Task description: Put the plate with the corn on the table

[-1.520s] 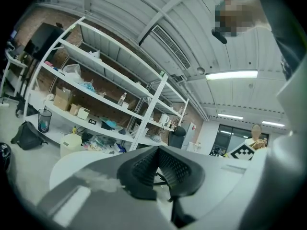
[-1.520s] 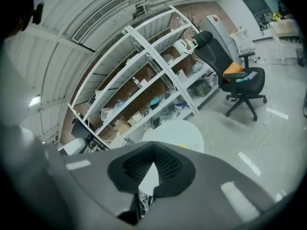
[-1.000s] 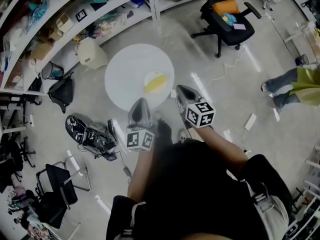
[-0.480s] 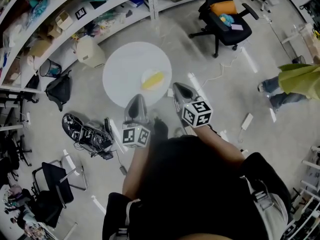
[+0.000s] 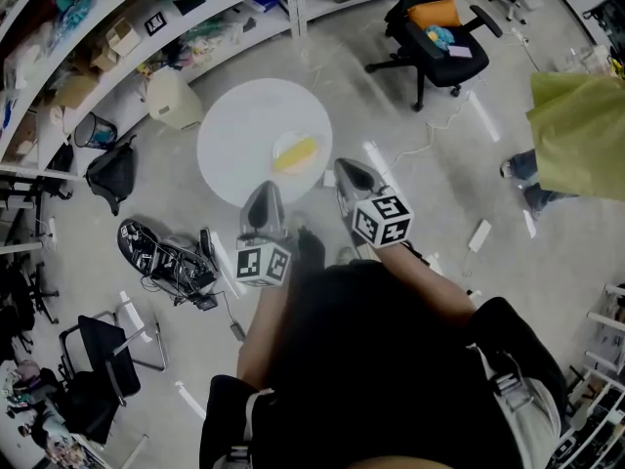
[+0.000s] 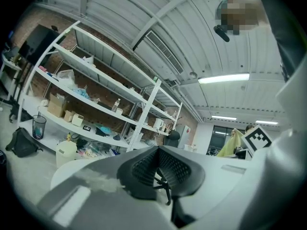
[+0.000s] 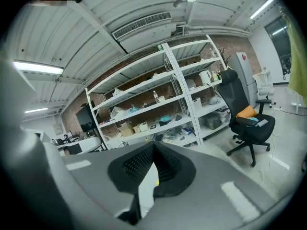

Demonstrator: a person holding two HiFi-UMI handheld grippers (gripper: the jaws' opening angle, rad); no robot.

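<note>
The white plate with the yellow corn (image 5: 296,152) sits on the round white table (image 5: 244,130), towards its right edge. In the head view my left gripper (image 5: 266,191) hovers at the table's near edge, jaws together and empty. My right gripper (image 5: 347,172) hangs just right of the table, close to the plate and apart from it, and is shut. In the right gripper view the right gripper (image 7: 153,150) has its pads meeting, with a white sliver of table showing below them. The left gripper (image 6: 158,152) also has its pads together in its own view.
A black office chair with an orange cushion (image 5: 439,27) stands at the back right. Loaded shelves (image 5: 127,37) curve along the back left, with a white canister (image 5: 174,99) and a black bag (image 5: 109,174) below. Cables (image 5: 166,257) lie on the floor. A person in yellow-green (image 5: 576,135) is at right.
The person in yellow-green at the right has come further into view. The plate stays on the table, and both grippers stay shut in about the same places.
</note>
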